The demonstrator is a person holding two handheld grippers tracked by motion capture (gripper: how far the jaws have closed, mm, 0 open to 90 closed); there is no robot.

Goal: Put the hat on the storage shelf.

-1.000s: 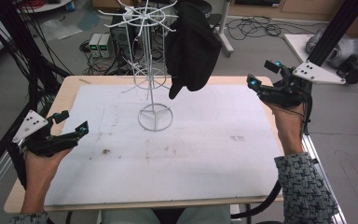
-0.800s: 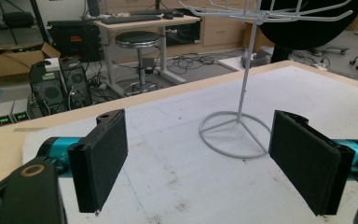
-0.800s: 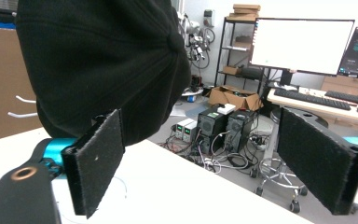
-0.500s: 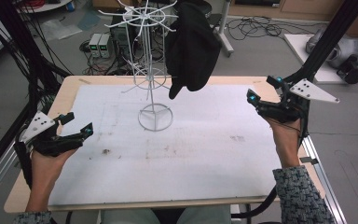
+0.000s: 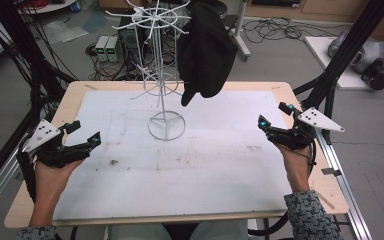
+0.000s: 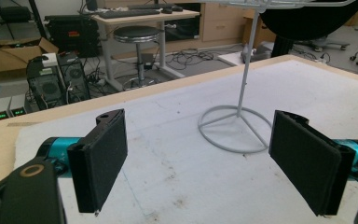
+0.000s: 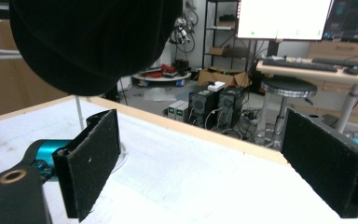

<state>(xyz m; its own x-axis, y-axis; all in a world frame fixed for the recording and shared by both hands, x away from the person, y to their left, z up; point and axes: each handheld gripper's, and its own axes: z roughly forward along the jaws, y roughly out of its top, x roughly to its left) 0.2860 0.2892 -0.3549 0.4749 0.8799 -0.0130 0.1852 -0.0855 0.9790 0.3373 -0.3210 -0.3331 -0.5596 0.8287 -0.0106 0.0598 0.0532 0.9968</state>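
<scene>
Currently hovering low at counter (image 5: 130,195) edges: left gripper (image 5: 82,137) and right gripper (image 5: 275,115), fingers spread wide, holding nothing. Black hat (image 5: 205,50) hanging from upper arm of white wire rack (image 5: 165,120), far centre, long axis vertical, tapered end pointing down. Likely risk: light rack tipping or sliding under one-sided tug; hat snagging on hook.

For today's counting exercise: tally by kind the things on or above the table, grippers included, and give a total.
White wire rack: 1
Black glove hanging from the rack: 1
Hand-held grippers, both open, left gripper and right gripper: 2
White mat covering the table: 1
Total: 5
</scene>
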